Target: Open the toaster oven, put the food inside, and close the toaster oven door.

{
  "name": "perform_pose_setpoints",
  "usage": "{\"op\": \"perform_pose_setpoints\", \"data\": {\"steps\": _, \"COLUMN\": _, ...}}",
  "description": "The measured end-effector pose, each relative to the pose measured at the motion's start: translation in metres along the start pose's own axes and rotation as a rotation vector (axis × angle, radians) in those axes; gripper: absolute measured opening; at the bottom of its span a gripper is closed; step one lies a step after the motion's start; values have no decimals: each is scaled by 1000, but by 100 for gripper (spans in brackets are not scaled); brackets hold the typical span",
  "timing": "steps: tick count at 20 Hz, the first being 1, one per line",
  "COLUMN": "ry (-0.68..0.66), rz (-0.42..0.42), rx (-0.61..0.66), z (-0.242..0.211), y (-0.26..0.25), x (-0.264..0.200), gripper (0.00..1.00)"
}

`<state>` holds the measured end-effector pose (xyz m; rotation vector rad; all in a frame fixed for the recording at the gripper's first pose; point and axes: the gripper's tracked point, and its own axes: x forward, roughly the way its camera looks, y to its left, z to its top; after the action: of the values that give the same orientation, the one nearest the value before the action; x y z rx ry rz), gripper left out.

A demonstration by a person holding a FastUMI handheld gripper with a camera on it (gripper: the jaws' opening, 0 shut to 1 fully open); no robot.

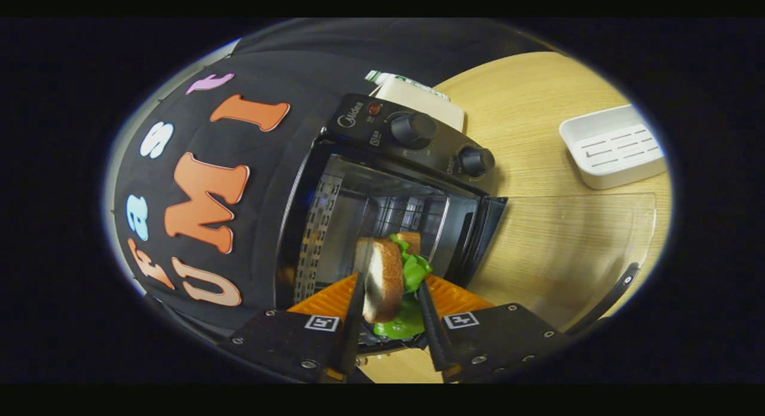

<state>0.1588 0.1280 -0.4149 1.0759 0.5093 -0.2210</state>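
My gripper (pixel 391 284) is shut on a sandwich (pixel 385 275) of toasted bread with green lettuce, which stands on edge between the two fingers. Just beyond it gapes the black toaster oven (pixel 382 183), its cavity with a perforated side wall and a wire rack showing. The oven's glass door (pixel 574 248) lies fully open, flat over the wooden table, with its dark handle at the far end. Two round knobs (pixel 413 129) sit on the oven's control panel. The view is rolled sideways, so the oven looks tilted.
A white slotted tray (pixel 612 147) rests on the wooden table (pixel 526 105) beyond the open door. A beige box (pixel 418 99) stands behind the oven. The black cloth wall closes off the other side of the oven.
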Motion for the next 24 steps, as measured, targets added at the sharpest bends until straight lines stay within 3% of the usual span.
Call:
{"op": "perform_pose_setpoints", "data": {"steps": 2, "ry": 13, "rz": -6, "rx": 11, "z": -2, "y": 2, "x": 2, "gripper": 59}}
{"op": "perform_pose_setpoints", "data": {"steps": 5, "ry": 32, "rz": -30, "rx": -3, "z": -3, "y": -1, "x": 1, "gripper": 91}}
{"op": "perform_pose_setpoints", "data": {"steps": 7, "ry": 52, "rz": -40, "rx": -24, "z": -5, "y": -3, "x": -4, "gripper": 97}}
{"op": "perform_pose_setpoints", "data": {"steps": 13, "ry": 75, "rz": -33, "rx": -166, "z": -8, "y": -6, "x": -48, "gripper": 98}}
{"op": "perform_pose_setpoints", "data": {"steps": 18, "ry": 70, "rz": -2, "rx": -486, "z": -1, "y": -4, "x": -112, "gripper": 98}}
{"op": "perform_pose_setpoints", "data": {"steps": 24, "ry": 70, "rz": -16, "rx": -848, "z": -4, "y": -38, "x": -171, "gripper": 98}}
